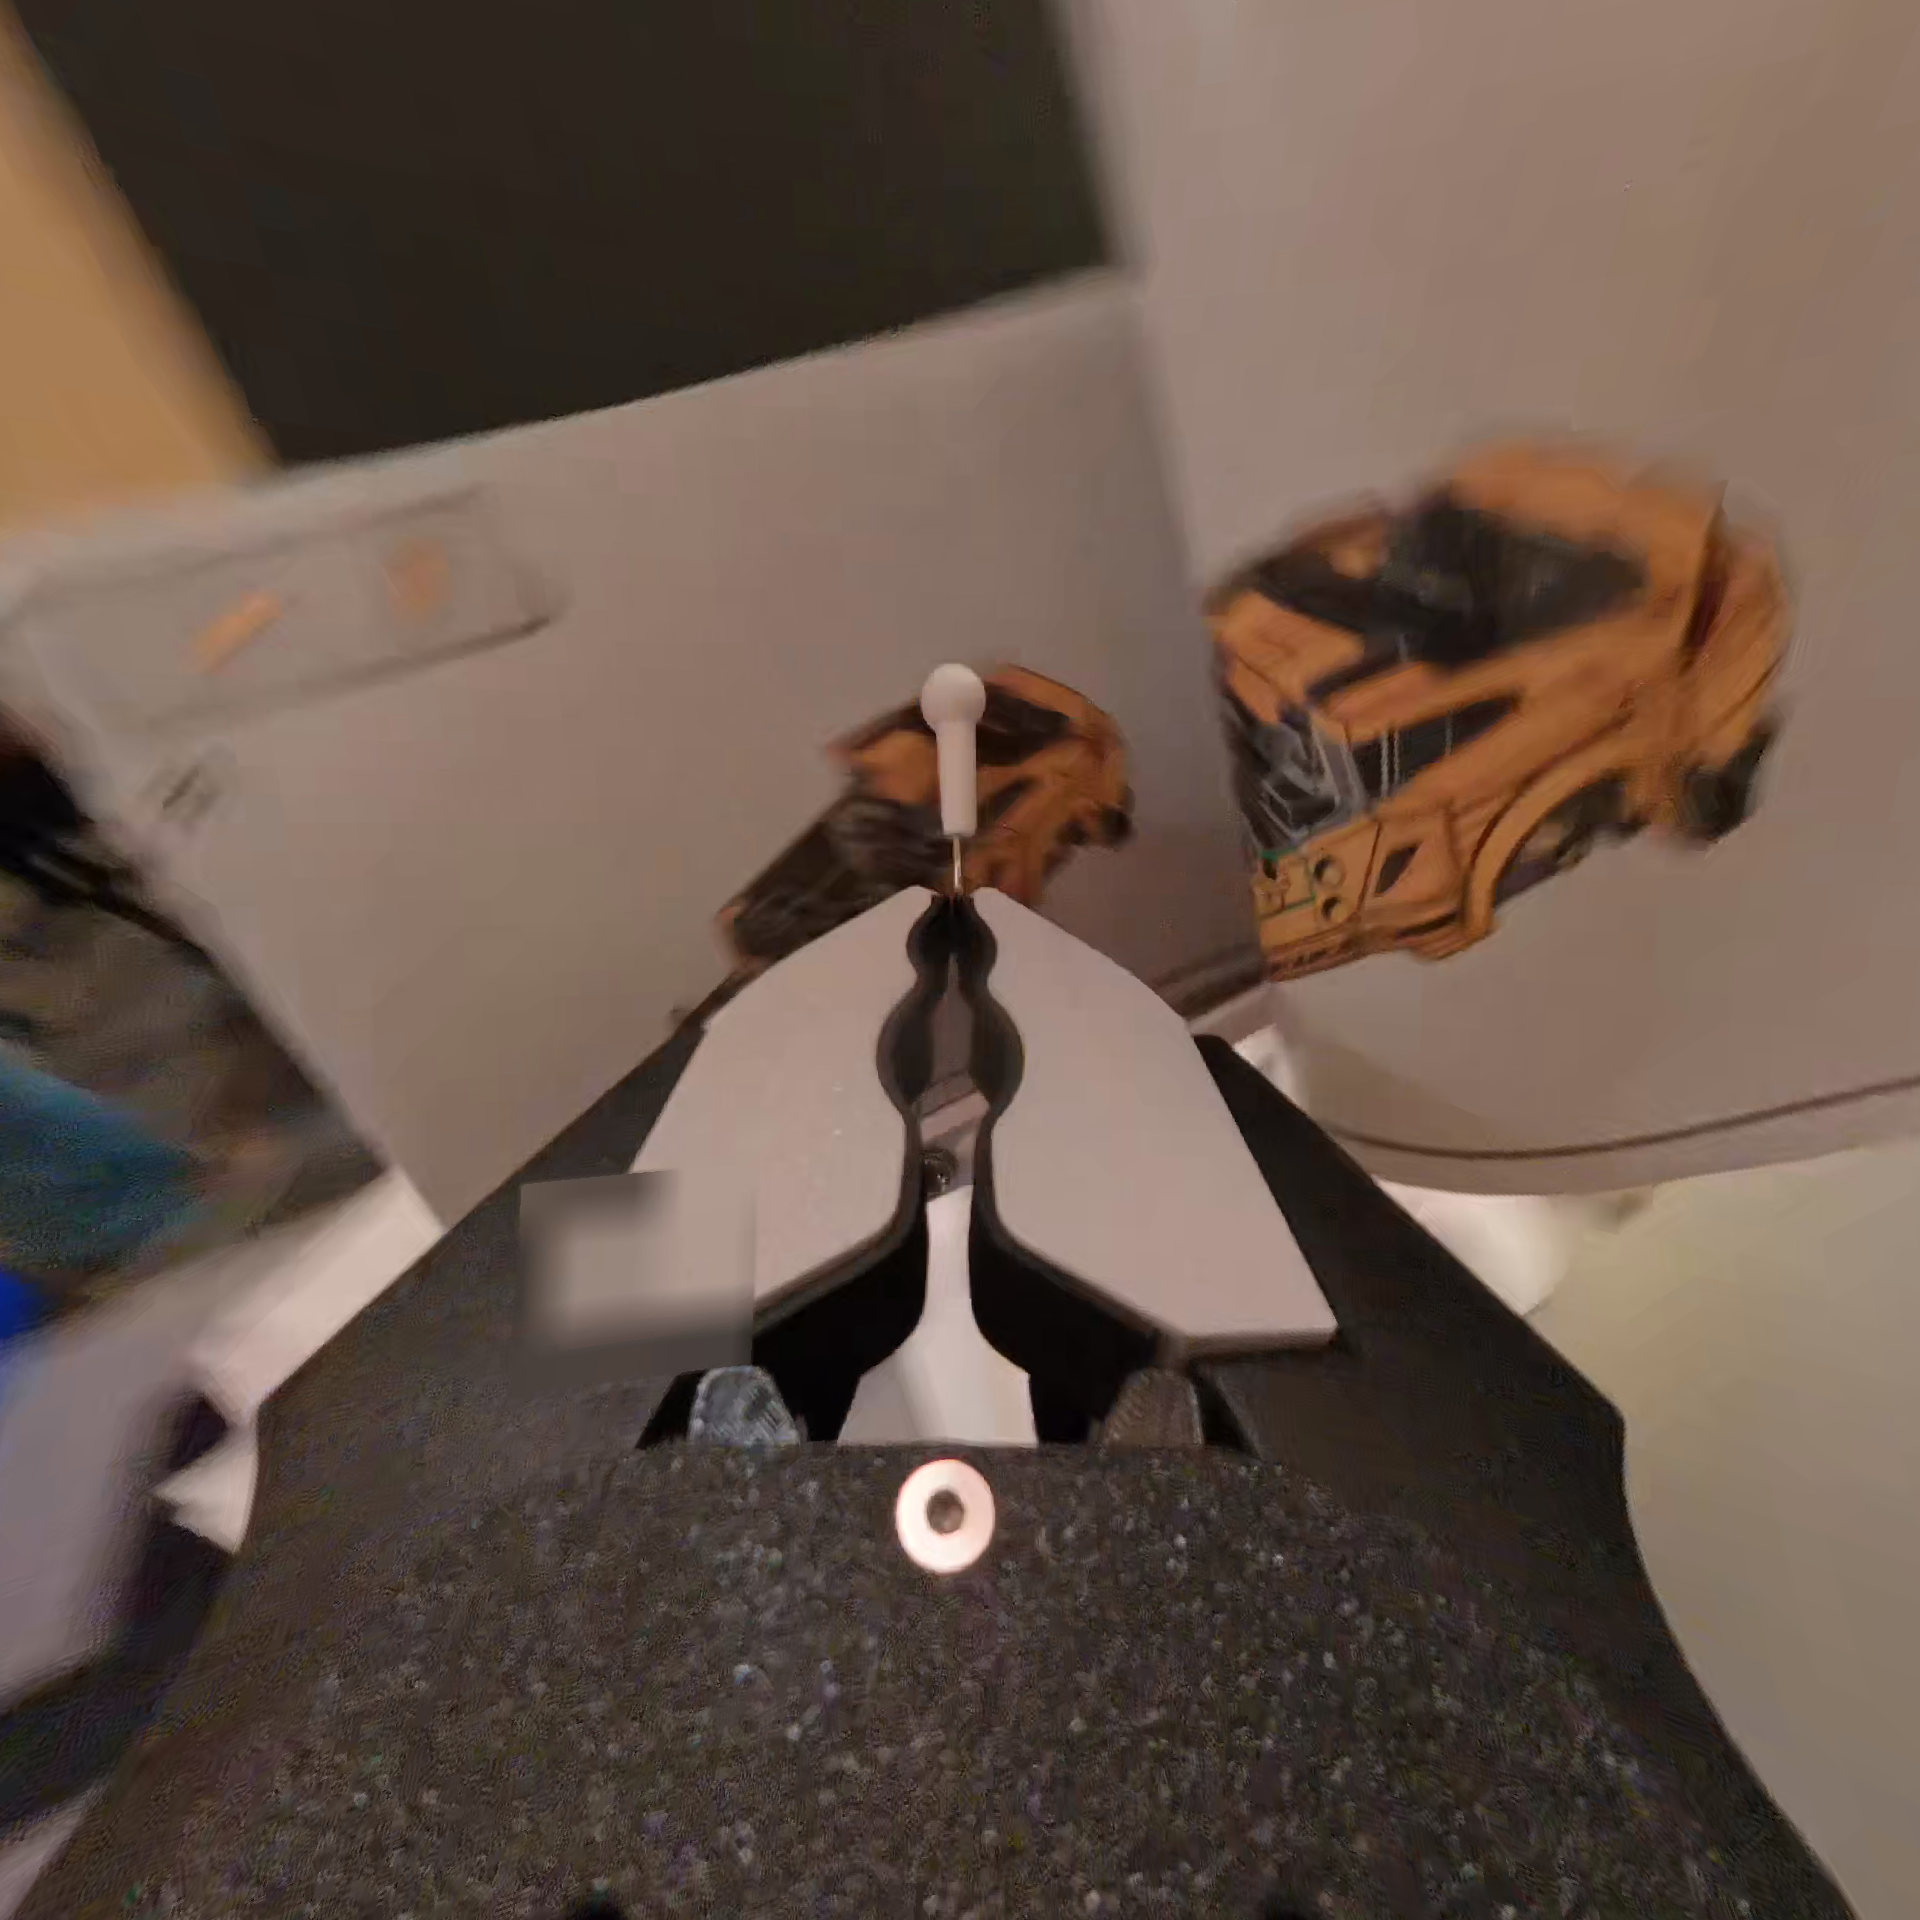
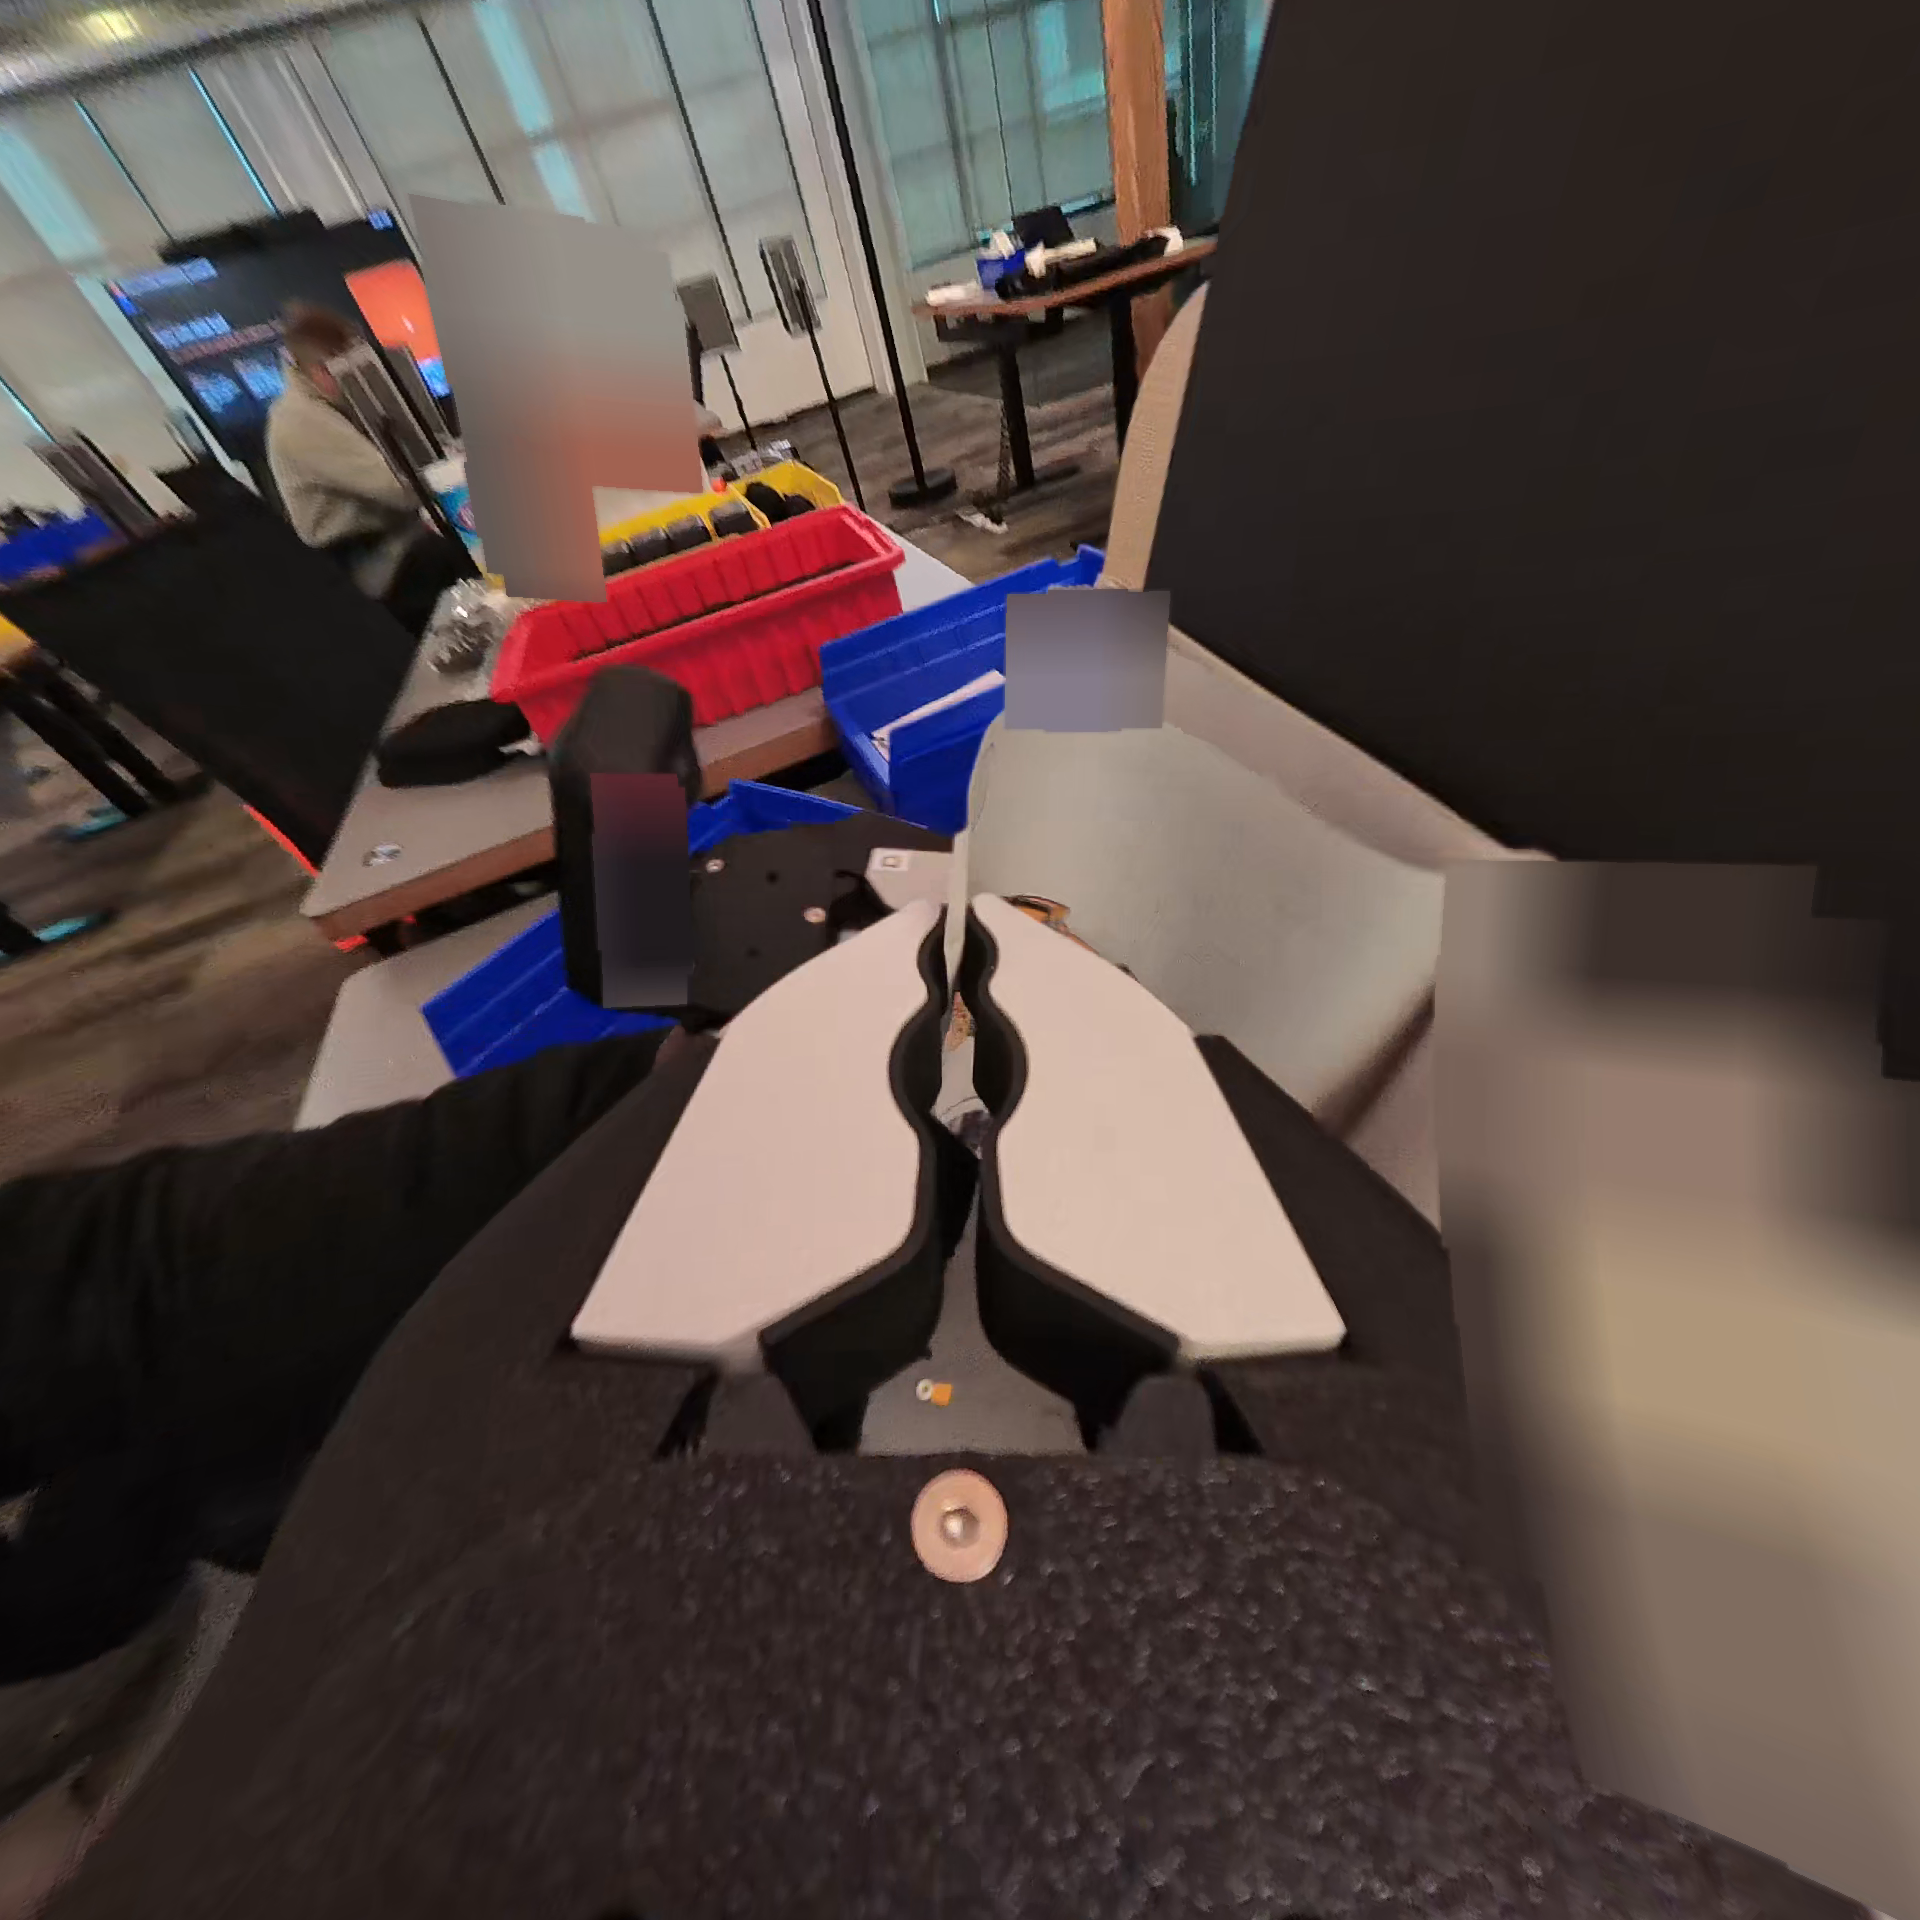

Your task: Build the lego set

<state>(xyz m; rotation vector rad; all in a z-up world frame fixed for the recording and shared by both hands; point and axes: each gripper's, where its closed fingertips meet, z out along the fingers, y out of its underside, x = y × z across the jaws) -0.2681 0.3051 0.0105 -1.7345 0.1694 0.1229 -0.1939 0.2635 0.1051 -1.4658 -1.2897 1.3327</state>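
two views, and each shows things the other lacks. the left wrist view shows the left gripper (image 1: 954, 899) closed, its tips pinching the thin metal shaft of a white pin (image 1: 952, 748) whose round head stands up past the tips. beyond it lie two blurred tan-and-black pieces (image 1: 1486, 717) on a pale grey sheet (image 1: 727, 540); the nearer piece (image 1: 997, 800) sits just behind the pin.

the right wrist view shows the right gripper (image 2: 958, 920) closed on the edge of a grey sheet (image 2: 1195, 883), which rises upright between the tips. only a sliver of a tan piece (image 2: 1044, 910) peeks out beside the right finger. this view alone shows the room: blue bins (image 2: 914, 675), a red bin (image 2: 717, 613), a tabletop (image 2: 468, 810), a black sleeve (image 2: 260, 1247), the other gripper's black body (image 2: 769, 914), and a seated person (image 2: 332, 468) far back.
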